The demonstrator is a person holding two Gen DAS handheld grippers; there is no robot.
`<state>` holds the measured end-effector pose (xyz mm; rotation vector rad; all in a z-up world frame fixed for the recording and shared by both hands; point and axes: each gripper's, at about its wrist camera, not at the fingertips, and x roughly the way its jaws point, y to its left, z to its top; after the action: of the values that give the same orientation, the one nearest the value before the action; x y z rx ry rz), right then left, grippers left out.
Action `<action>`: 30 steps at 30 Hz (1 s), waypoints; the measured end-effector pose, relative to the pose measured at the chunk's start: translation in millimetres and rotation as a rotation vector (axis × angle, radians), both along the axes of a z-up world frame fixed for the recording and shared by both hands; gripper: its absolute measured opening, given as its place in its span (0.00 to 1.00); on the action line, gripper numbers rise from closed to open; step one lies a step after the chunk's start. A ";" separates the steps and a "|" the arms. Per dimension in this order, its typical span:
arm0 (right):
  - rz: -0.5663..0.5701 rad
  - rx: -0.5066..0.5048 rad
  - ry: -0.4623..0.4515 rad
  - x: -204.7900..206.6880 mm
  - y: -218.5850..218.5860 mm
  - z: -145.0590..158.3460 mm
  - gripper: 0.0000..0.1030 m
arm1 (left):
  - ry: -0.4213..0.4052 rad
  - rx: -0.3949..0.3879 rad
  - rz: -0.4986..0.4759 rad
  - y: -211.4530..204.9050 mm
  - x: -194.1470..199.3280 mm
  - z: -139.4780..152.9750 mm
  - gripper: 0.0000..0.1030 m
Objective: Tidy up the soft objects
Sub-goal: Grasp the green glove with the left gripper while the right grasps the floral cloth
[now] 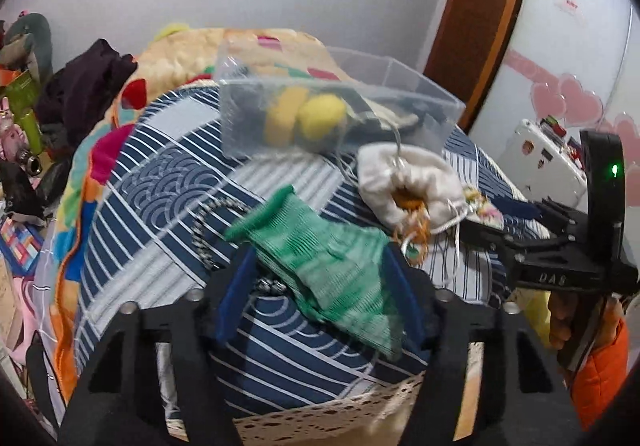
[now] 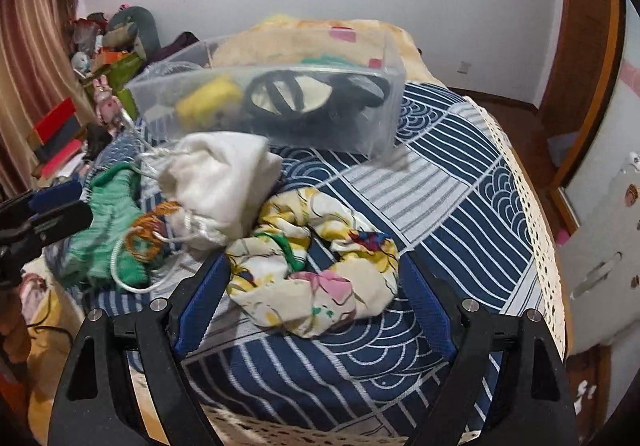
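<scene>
A green knit sock (image 1: 328, 266) lies on the blue patterned bed between the open fingers of my left gripper (image 1: 320, 274); it also shows in the right wrist view (image 2: 108, 222). A white drawstring pouch (image 1: 408, 182) with orange bands lies beyond it, also in the right wrist view (image 2: 224, 182). A floral cloth scrunchie (image 2: 320, 262) lies between the open fingers of my right gripper (image 2: 316, 286). A clear plastic bin (image 2: 280, 102) at the back holds a yellow soft item and dark straps; it also shows in the left wrist view (image 1: 332, 106).
The bed (image 2: 460, 206) has a lace edge on the right. A colourful blanket (image 1: 92, 166) and dark clothes (image 1: 88, 82) lie at the left. Cluttered boxes and toys (image 2: 100, 58) stand left of the bed. A wooden door (image 1: 476, 6) is at the back right.
</scene>
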<state>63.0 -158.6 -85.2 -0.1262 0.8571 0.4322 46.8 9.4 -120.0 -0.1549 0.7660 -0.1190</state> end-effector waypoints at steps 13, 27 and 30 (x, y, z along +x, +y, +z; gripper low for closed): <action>-0.007 0.029 -0.018 -3.3 -3.6 -0.8 0.20 | -0.037 -0.010 -0.009 -2.5 -4.9 2.6 0.11; -0.032 0.065 -0.187 -12.0 -12.1 49.1 0.13 | -0.207 0.027 0.021 6.2 -7.4 61.5 0.10; -0.031 0.091 -0.226 -9.0 -12.2 63.2 0.13 | -0.248 0.037 0.034 9.1 -1.0 76.4 0.10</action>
<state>54.0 -170.7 -22.0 -0.0756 0.6159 0.4182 45.8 18.5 -43.6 -0.1154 0.5182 -0.0895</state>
